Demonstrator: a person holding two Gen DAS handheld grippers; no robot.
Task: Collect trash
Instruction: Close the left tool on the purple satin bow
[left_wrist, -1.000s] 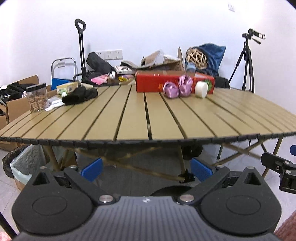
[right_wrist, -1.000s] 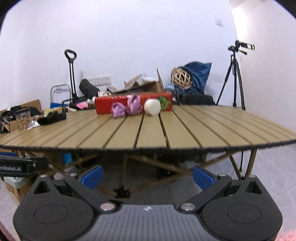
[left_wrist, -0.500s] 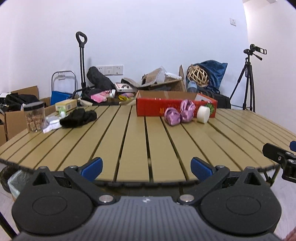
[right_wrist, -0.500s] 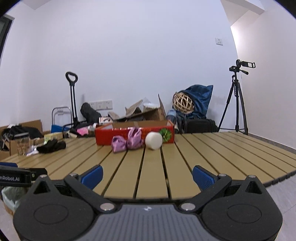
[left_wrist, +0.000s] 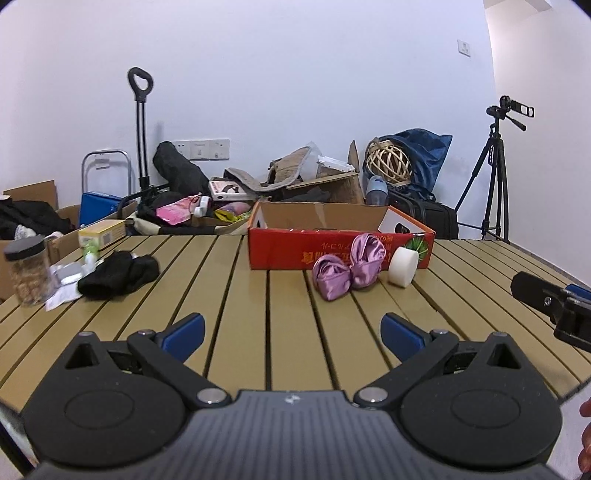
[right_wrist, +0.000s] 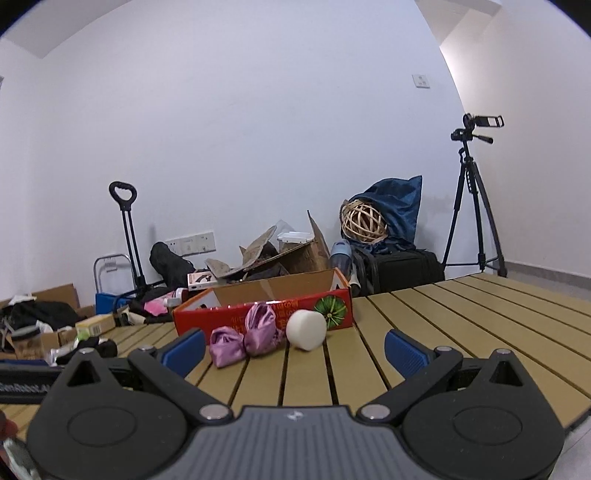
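Observation:
A red cardboard box (left_wrist: 332, 251) (right_wrist: 266, 314) stands open at the far side of the slatted table (left_wrist: 229, 314). In front of it lie two crumpled purple wrappers (left_wrist: 347, 269) (right_wrist: 243, 338) and a white cylinder (left_wrist: 402, 266) (right_wrist: 306, 329). A black cloth (left_wrist: 118, 273), white scraps (left_wrist: 62, 288) and a jar (left_wrist: 27, 273) sit at the left. My left gripper (left_wrist: 291, 332) is open and empty above the near table edge. My right gripper (right_wrist: 293, 347) is open and empty, short of the purple wrappers.
Behind the table are cardboard boxes, a trolley handle (left_wrist: 140, 125), a wicker ball (left_wrist: 388, 164), bags and a tripod (left_wrist: 495, 173). The right gripper's body shows at the right edge of the left wrist view (left_wrist: 554, 302). A yellow box (left_wrist: 101, 230) lies at the table's far left.
Both grippers have risen from below the table edge to above the tabletop and moved forward over it. Both stay open and empty.

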